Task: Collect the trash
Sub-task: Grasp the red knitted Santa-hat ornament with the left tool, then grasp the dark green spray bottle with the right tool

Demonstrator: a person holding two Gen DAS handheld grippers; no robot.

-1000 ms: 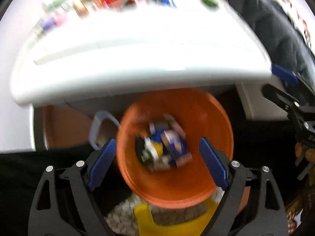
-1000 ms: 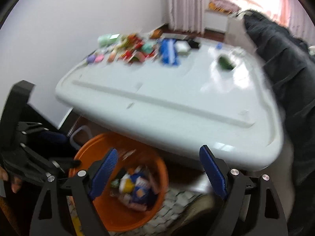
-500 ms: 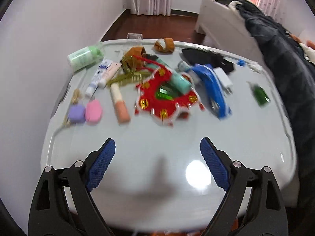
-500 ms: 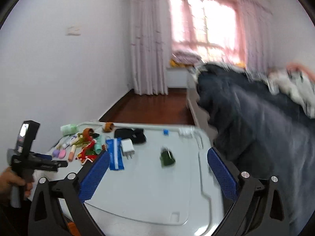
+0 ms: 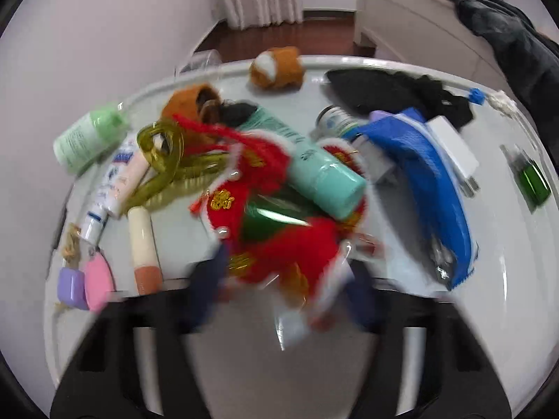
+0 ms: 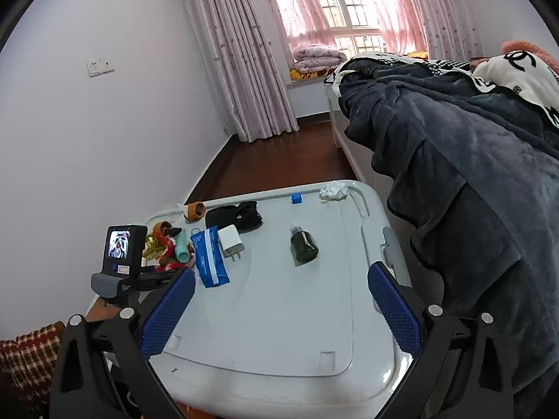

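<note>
bedroom scene: a white plastic lid (image 6: 286, 314) serves as the work surface, with a bed draped in a dark blanket (image 6: 471, 181) at 3 o'clock and pink curtains (image 6: 244, 52) at 12 o'clock. step in hand: picking up the next piece of trash. in the left wrist view the left gripper (image 5: 283, 293), blurred by motion, is clenched at 6 o'clock on the near edge of a red knitted ornament (image 5: 279, 230); the blur hides how much of the fabric the blue pads actually hold. the ornament lies in the clutter pile, touching a teal tube (image 5: 314, 171) at its 1 o'clock and draped around a green bottle (image 5: 269, 216). the right gripper (image 6: 279, 307) hovers released, jaws wide and empty, over bare lid; a dark green bottle (image 6: 303, 244) lies at its 12 o'clock, apart from a blue packet (image 6: 209, 258) and a white charger (image 6: 231, 239) at 10 o'clock. next move, as a judgement: lift the ornament clear without dragging the tube or bottle along, then carry it to a bin. containers: no bin or basket is visible in either view, so contents cannot be told.
</note>
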